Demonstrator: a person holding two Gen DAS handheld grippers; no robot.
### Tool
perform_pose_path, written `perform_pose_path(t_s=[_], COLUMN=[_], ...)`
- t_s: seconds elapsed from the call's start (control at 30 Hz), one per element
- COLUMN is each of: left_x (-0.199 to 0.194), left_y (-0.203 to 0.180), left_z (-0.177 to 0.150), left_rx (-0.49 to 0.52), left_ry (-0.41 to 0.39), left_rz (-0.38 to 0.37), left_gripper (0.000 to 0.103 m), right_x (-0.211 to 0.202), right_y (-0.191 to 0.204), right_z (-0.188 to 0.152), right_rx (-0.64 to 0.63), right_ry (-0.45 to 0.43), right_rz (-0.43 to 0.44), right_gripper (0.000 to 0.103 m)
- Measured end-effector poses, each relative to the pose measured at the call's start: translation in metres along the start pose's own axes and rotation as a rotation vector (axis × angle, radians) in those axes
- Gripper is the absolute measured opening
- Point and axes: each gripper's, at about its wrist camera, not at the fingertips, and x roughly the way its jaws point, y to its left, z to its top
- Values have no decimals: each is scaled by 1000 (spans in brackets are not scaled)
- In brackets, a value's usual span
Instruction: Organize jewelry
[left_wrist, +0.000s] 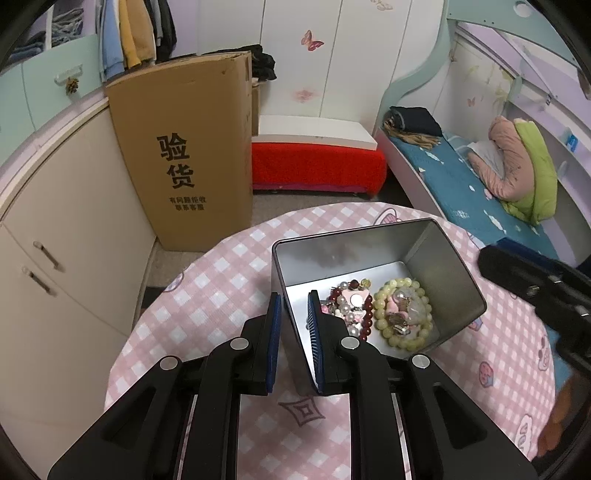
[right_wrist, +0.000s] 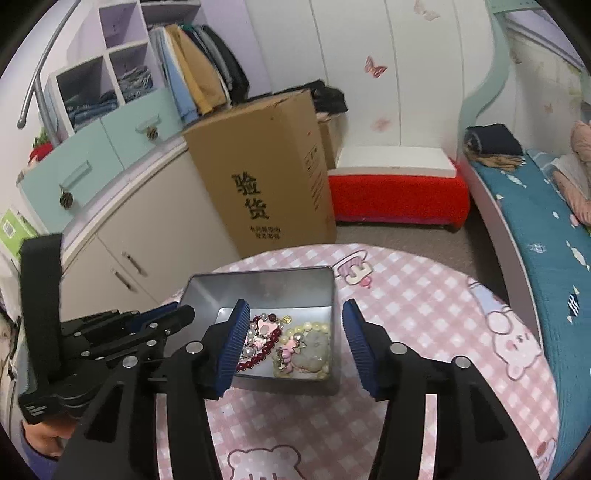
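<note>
Counter (right_wrist: 424, 295) under a pink checked cloth carries a metal tin (left_wrist: 436, 258), tilted. My left tongs (left_wrist: 294, 332) pinch the tin's near wall, one pad inside, one outside. My right tongs (right_wrist: 293, 347) hang wide apart above it. Inside lie a yellow bead bracelet (left_wrist: 400, 338) and a dark red bracelet (right_wrist: 258, 358).
</note>
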Motion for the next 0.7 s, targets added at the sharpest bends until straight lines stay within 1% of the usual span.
perform_pose_path(t_s=[0.07, 0.1, 0.13, 0.17, 0.2, 0.23, 0.33, 0.4, 0.43, 0.5, 0.53, 0.57, 0.63, 0.7], left_x=[-5, -8, -11, -17, -23, -32, -54, -73, -81, -107, -117, -130, -151, -174], left_y=[0, -1, -2, -3, -3, -5, -11, -15, -16, -22, -24, -27, -33, -39], left_z=[-1, -2, -2, -2, -2, -3, -5, -8, -10, -17, -20, -25, -33, -42], left_rx=[-6, -9, -9, -8, -8, -3, 11, 18, 21, 34, 43, 52, 58, 67], left_ry=[-5, -6, -9, -26, -51, -80, -117, -160, -177, -231, -254, -285, -326, -360], left_rz=[1, 3, 6, 18, 30, 36, 33, 49, 53, 54, 47, 42, 43, 25], left_gripper=[17, 24, 35, 56, 64, 64, 67, 73, 75, 83, 84, 86, 89, 89], right_x=[-8, -15, -19, -24, -27, -32, -48, -60, -67, -82, -87, -95, -115, -133], right_y=[0, 0, 1, 1, 1, 2, 5, 8, 9, 12, 14, 15, 20, 26], right_z=[0, -1, -2, -4, -5, -7, -12, -15, -18, -24, -26, -29, -35, -42], right_rx=[3, 2, 2, 3, 5, 5, -1, -2, -1, 0, -2, -5, -12, -17], right_ry=[-9, -17, -22, -28, -32, -40, -61, -77, -87, -103, -111, -122, -154, -183], right_rz=[0, -6, -8, -9, -11, -16, -25, -24, -24, -41, -47, -53, -69, -66], right_gripper=[52, 52, 52, 54, 56, 57, 57, 57, 57, 64, 69, 72, 72, 75])
